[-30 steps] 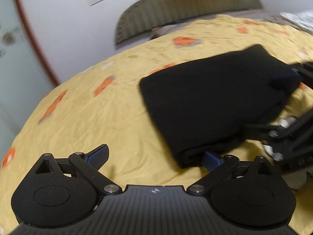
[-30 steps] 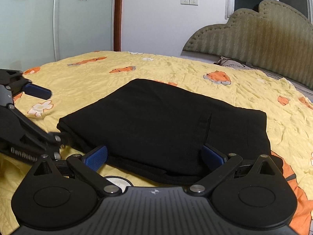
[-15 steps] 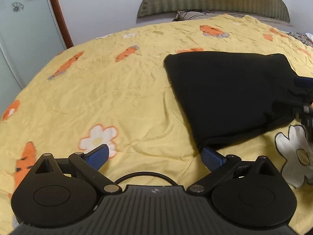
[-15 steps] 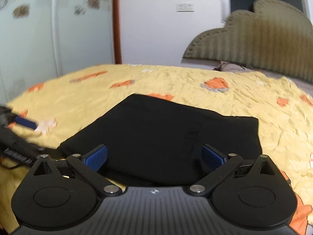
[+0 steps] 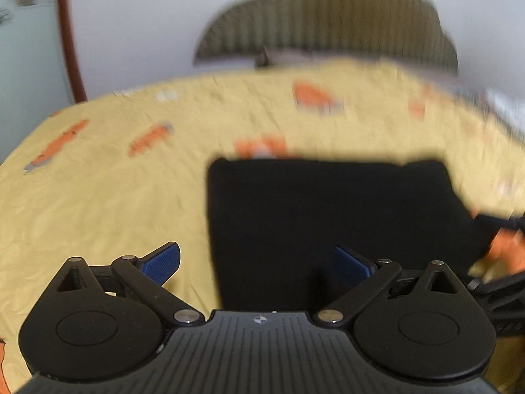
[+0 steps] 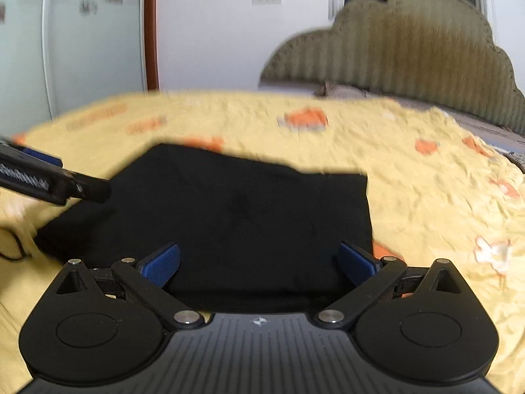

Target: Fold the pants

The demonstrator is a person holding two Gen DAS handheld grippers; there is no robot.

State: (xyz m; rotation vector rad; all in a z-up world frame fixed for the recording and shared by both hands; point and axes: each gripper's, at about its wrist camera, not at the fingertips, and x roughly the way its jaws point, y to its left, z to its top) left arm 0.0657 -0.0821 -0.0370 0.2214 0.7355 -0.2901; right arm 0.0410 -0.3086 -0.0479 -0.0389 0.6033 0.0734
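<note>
The black fabric pants (image 6: pixel 229 216) lie folded into a compact, roughly rectangular bundle on the yellow bedsheet printed with orange carrots and white flowers (image 6: pixel 426 197), in front of the padded olive headboard (image 6: pixel 410 49). The left gripper (image 5: pixel 257 262) hovers over the bundle's near left edge and the right gripper (image 6: pixel 259 264) over its near edge, both with blue-padded fingers spread wide and holding nothing.

The fold looks finished or nearly so. The risk from here is a finger snagging the top layer — a low pass could drag it askew and reopen the stack, and the soft sheet would bunch beneath it.

In the right wrist view the bundle's long axis seems to run left to right, its square corner pointing right — though blur leaves waistband and hems indistinguishable.
</note>
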